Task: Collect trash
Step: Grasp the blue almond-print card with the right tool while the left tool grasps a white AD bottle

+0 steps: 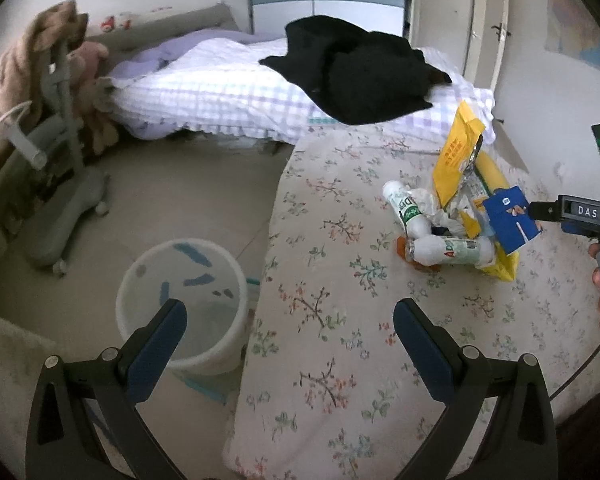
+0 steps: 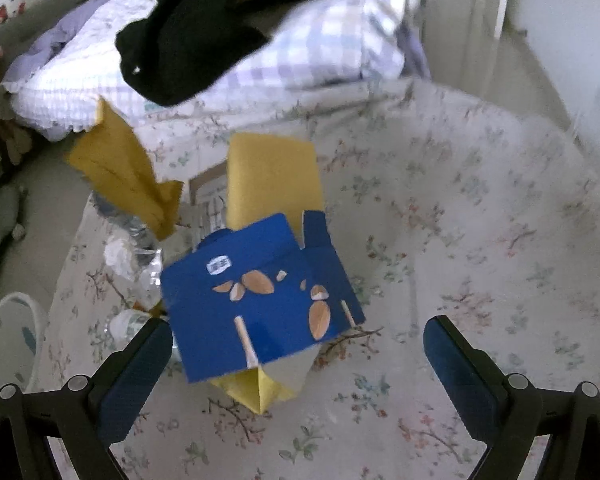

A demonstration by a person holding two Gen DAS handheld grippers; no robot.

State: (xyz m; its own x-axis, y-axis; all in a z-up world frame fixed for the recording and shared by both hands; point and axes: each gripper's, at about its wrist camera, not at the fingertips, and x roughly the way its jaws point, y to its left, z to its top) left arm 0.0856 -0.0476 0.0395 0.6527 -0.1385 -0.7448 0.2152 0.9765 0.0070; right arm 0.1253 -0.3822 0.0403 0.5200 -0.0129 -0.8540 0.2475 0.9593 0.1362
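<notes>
Right claw point(image 2: 296, 360) agape before blue carton point(image 2: 256, 300)

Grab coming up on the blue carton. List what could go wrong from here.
1. The blue carton leans tilted on the yellow packaging; the right gripper, jaws open, could knock it over rather than pinch it.
2. The two bottles lie loose in the pile and may roll across the floral bedspread.
3. The white bin stands on the floor beside the bed; a drop could miss.

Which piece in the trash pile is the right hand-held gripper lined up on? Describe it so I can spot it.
On the floral bedspread lies a trash pile below the black garment. At its right edge, nearest the right hand-held gripper, stands the blue carton: the only blue item, printed with almonds, among yellow wrappers and white bottles.
</notes>
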